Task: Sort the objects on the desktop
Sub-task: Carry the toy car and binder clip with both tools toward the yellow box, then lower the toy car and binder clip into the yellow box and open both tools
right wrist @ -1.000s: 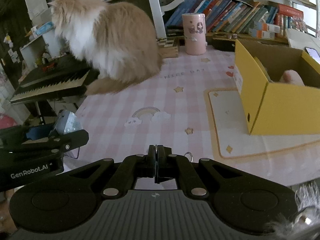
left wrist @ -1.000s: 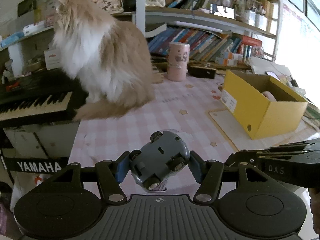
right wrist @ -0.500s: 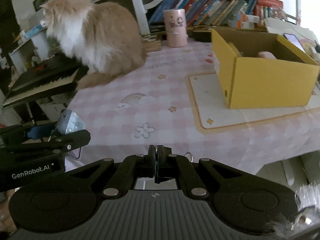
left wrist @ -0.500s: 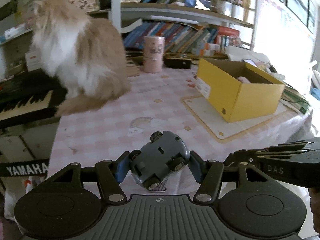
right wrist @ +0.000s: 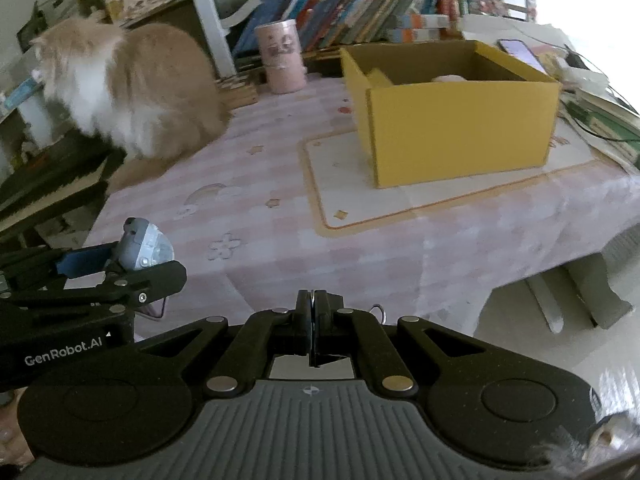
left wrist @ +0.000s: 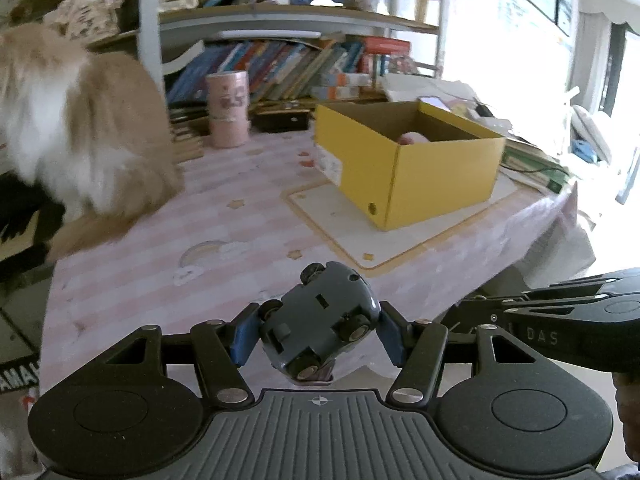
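A grey-blue toy car (left wrist: pixel 320 320) is held belly-up, wheels showing, between the blue pads of my left gripper (left wrist: pixel 318 330), above the near edge of the pink checked table (left wrist: pixel 240 240). In the right wrist view the car's nose (right wrist: pixel 146 246) pokes out of the left gripper (right wrist: pixel 120 264) at lower left. My right gripper (right wrist: pixel 314 304) is shut, and a small metal ring (right wrist: pixel 378 312) shows just beside its tips. It enters the left wrist view as the right gripper (left wrist: pixel 476 312) at right. An open yellow box (left wrist: pixel 440 176) (right wrist: pixel 460 128) stands on a cream mat, with a pink object (left wrist: pixel 414 138) inside.
A fluffy ginger-and-white cat (left wrist: pixel 100 140) (right wrist: pixel 140 88) sits on the table's left side beside a black keyboard (right wrist: pixel 48 184). A pink cylinder (left wrist: pixel 228 108) stands at the back before book-filled shelves (left wrist: pixel 300 64). Papers and a phone (right wrist: pixel 516 50) lie behind the box.
Both grippers have swung to the right along the table's near edge, so the yellow box sits nearer centre and the cat has slid left. The car stays gripped; the right gripper stays shut.
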Tool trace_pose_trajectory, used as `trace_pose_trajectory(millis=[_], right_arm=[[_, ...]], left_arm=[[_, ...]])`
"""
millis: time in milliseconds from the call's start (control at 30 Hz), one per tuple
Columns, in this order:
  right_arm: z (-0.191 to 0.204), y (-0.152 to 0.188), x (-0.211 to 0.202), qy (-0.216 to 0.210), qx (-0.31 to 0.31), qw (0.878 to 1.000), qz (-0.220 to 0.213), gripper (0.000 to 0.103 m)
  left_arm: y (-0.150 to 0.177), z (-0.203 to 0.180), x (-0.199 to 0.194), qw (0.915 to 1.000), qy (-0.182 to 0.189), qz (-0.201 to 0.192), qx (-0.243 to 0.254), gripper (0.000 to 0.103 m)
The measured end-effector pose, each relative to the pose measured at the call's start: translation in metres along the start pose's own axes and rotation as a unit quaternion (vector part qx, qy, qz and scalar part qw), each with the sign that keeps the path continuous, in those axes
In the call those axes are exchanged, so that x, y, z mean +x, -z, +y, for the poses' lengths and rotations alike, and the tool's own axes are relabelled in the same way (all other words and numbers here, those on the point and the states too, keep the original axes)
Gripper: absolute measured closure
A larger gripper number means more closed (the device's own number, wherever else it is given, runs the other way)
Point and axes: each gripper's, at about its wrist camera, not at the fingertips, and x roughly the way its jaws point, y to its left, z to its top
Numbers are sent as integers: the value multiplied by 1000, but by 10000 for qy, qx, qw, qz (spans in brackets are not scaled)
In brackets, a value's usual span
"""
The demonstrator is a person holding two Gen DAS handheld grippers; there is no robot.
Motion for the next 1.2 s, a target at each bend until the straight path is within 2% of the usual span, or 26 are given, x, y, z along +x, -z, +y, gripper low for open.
trace_pose_trajectory(millis=[667,1200], right_arm=[[-71,-15,-7,414,376,9984,-35,101],[-139,-47,5,398,396,9984,38,101]], left_arm=[[-34,-62,46,9982,480,68,362,42],[-66,-114,87,9971,556,75,521,42]])
